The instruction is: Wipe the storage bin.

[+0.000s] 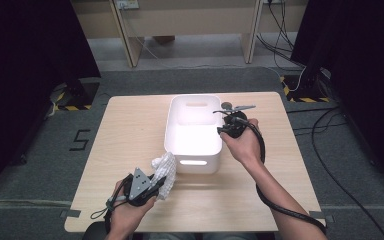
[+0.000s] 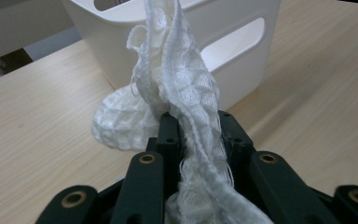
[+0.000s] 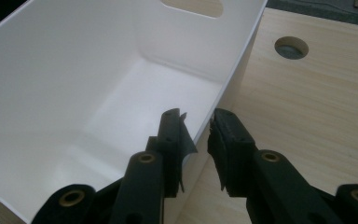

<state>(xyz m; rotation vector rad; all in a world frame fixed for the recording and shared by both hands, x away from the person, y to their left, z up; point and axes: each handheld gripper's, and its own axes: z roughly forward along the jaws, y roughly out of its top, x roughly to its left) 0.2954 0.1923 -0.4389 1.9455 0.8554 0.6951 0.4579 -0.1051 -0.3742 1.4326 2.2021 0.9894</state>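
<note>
Beside the bin (image 1: 194, 161) — left gripper (image 2: 193, 126) clamps white cloth (image 2: 177, 88) (bunched).

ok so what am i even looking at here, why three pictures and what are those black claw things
A person sits at a wooden table and holds a hand tool in each hand: a gripper with two black jaws. One picture comes from a camera above the table; the other two come from small cameras riding on each gripper, looking along its jaws. On the table stands a white plastic bin, empty inside. The left gripper is shut on a white lacy cloth, lifted beside the bin. The right gripper has its jaws on either side of the bin's right wall; whether they press on it I cannot tell.
</note>
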